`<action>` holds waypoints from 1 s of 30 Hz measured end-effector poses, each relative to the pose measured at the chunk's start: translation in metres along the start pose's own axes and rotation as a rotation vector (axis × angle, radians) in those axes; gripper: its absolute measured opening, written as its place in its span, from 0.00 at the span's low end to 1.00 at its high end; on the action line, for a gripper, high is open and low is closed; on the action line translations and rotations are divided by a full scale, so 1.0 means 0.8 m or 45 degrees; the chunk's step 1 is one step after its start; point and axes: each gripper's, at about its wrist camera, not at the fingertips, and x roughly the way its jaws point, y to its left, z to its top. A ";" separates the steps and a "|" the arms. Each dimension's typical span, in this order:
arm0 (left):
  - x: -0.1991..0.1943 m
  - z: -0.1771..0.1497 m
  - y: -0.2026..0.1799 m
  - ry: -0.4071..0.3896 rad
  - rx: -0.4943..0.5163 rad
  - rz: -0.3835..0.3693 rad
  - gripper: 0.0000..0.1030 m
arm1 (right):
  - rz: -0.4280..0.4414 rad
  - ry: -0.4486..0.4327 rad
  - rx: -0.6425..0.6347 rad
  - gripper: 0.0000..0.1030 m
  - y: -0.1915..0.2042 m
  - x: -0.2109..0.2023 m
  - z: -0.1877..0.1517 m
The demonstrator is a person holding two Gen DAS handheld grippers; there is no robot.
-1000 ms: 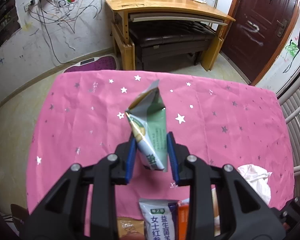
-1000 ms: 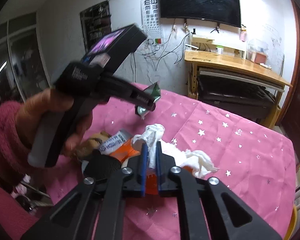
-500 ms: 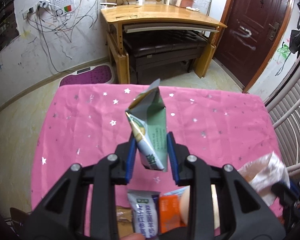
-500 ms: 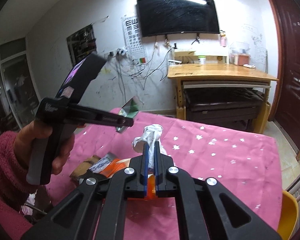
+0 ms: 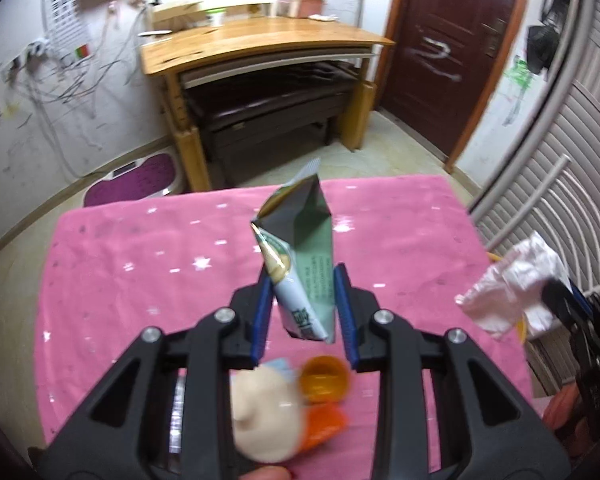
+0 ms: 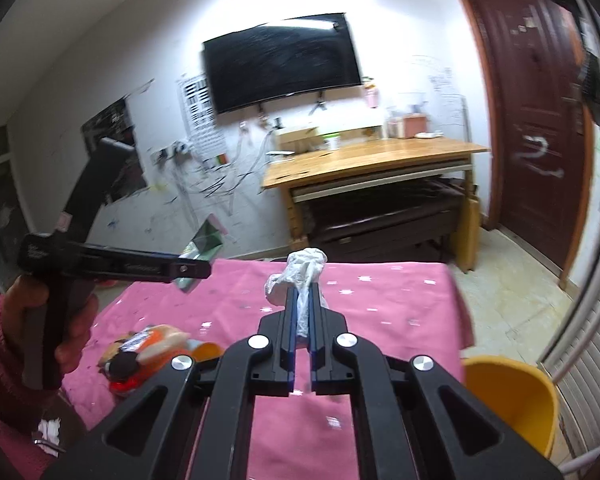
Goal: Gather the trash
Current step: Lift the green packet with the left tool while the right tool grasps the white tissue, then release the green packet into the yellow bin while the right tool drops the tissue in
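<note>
Up above the pink star-printed tablecloth [image 5: 148, 264], the left gripper [image 5: 303, 312] pinches a green snack wrapper [image 5: 300, 256] between its blue-lined fingers, its torn end pointing up and away. The right gripper [image 6: 303, 312] is clamped on a crumpled white plastic bag [image 6: 300, 272], also held clear of the table. Beneath the left gripper lie an orange cup [image 5: 325, 378] and other blurred litter. A yellow bin [image 6: 512, 396] stands just beside the table's right edge.

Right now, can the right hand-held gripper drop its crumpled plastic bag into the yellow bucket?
Probably yes. The right hand-held gripper holds the plastic bag above the pink table, and the yellow bucket sits open just beyond the table's right edge. Nothing appears to stand between them.
</note>
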 end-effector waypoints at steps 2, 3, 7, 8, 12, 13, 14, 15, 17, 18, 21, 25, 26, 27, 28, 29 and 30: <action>0.002 0.002 -0.025 0.005 0.034 -0.031 0.27 | -0.030 -0.013 0.031 0.00 -0.022 -0.009 -0.002; 0.004 0.004 -0.040 0.009 0.051 -0.050 0.27 | -0.046 -0.019 0.052 0.00 -0.036 -0.015 -0.005; 0.015 0.007 -0.089 0.027 0.106 -0.096 0.27 | -0.104 -0.036 0.118 0.00 -0.082 -0.032 -0.015; 0.018 0.006 -0.104 0.034 0.126 -0.109 0.27 | -0.115 -0.036 0.129 0.00 -0.094 -0.036 -0.017; 0.032 0.007 -0.159 0.061 0.186 -0.160 0.27 | -0.157 -0.022 0.181 0.00 -0.129 -0.042 -0.032; 0.034 0.004 -0.173 0.067 0.201 -0.174 0.27 | -0.178 -0.019 0.201 0.00 -0.139 -0.044 -0.036; 0.037 0.003 -0.182 0.072 0.212 -0.184 0.27 | -0.206 -0.014 0.216 0.00 -0.148 -0.046 -0.041; 0.041 0.002 -0.198 0.082 0.232 -0.201 0.27 | -0.214 -0.012 0.232 0.00 -0.156 -0.049 -0.044; 0.046 -0.004 -0.218 0.096 0.257 -0.225 0.27 | -0.218 -0.007 0.266 0.00 -0.171 -0.053 -0.051; 0.050 -0.005 -0.230 0.107 0.270 -0.235 0.27 | -0.233 -0.005 0.284 0.00 -0.180 -0.054 -0.055; 0.064 -0.009 -0.260 0.142 0.296 -0.261 0.27 | -0.235 0.028 0.330 0.00 -0.202 -0.050 -0.064; 0.087 -0.011 -0.300 0.183 0.320 -0.265 0.28 | -0.257 0.102 0.386 0.00 -0.226 -0.034 -0.078; 0.091 -0.011 -0.307 0.192 0.321 -0.259 0.29 | -0.262 0.117 0.404 0.00 -0.232 -0.030 -0.082; 0.097 -0.012 -0.313 0.204 0.324 -0.254 0.30 | -0.261 0.126 0.414 0.00 -0.237 -0.027 -0.084; 0.104 -0.012 -0.319 0.221 0.327 -0.247 0.30 | -0.267 0.135 0.429 0.00 -0.243 -0.024 -0.088; 0.110 -0.014 -0.325 0.233 0.329 -0.242 0.32 | -0.277 0.141 0.441 0.00 -0.246 -0.022 -0.090; 0.114 -0.015 -0.330 0.242 0.331 -0.238 0.35 | -0.284 0.148 0.446 0.00 -0.247 -0.019 -0.092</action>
